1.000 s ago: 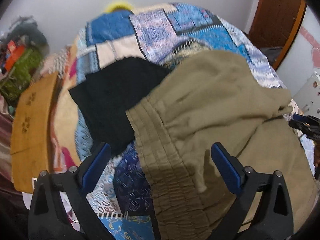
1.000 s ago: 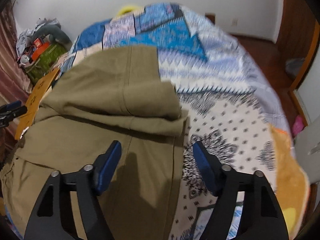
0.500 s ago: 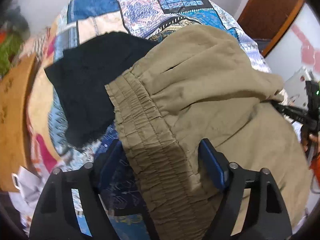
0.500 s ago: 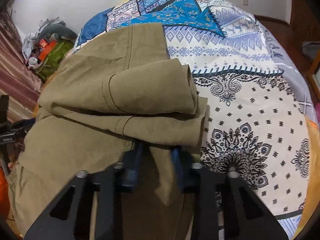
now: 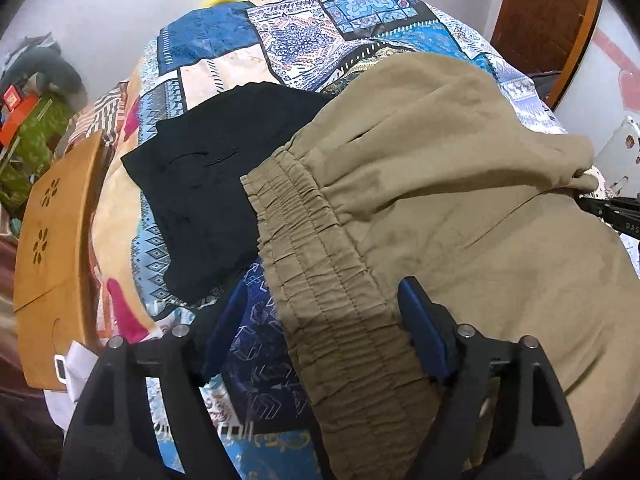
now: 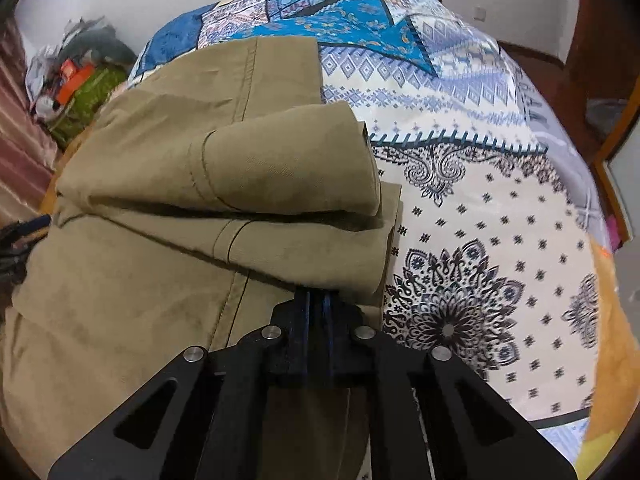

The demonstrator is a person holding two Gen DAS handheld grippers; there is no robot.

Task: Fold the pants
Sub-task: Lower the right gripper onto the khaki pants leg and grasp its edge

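At lower centre, the left gripper (image 5: 320,320) straddles the khaki pants' (image 5: 460,200) elastic waistband (image 5: 320,280), jaws opening; the right gripper (image 6: 316,300) pinches their folded leg edge.

Khaki pants (image 5: 460,208) with a gathered elastic waistband (image 5: 320,280), partly folded on the bed, waistband lying between the left fingers (image 5: 420,328) — a folded layer's edge pinched between the right fingers (image 6: 306,304) — fabric lightly creased.

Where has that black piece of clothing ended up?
In the left wrist view, the black garment lies flat on the patchwork bedspread, left of centre, with the khaki pants and their elastic waistband overlapping its right edge.
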